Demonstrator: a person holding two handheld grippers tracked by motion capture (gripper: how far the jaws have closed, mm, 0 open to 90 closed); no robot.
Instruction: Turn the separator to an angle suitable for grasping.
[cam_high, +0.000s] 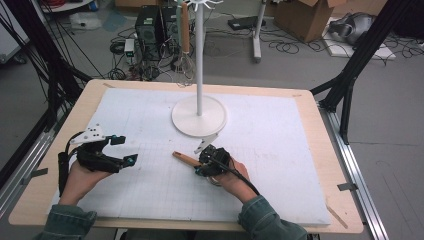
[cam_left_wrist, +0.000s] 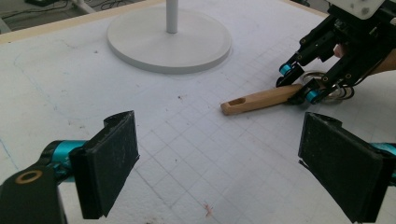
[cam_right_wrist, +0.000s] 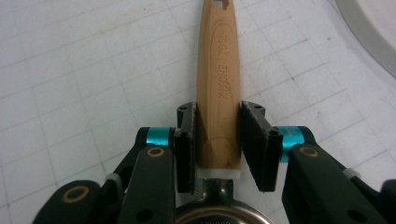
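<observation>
A whisk with a wooden handle (cam_high: 184, 158) lies flat on the white gridded mat (cam_high: 150, 190), handle end pointing left. My right gripper (cam_high: 201, 163) reaches over its wire end, one black pad on each side of the handle (cam_right_wrist: 219, 56) near the metal collar, both touching the wood. From the left gripper view the handle (cam_left_wrist: 257, 100) pokes out of the right gripper (cam_left_wrist: 299, 84), with wire loops (cam_left_wrist: 327, 88) under it. My left gripper (cam_high: 125, 150) rests at the mat's left with its pads (cam_left_wrist: 112, 163) wide apart and nothing between them.
A white stand with a round base (cam_high: 199, 122) and a thin pole rises behind the right gripper; a second whisk (cam_high: 185, 50) hangs from its top. The wooden table edge (cam_high: 330, 150) frames the mat. Cables and boxes lie on the floor beyond.
</observation>
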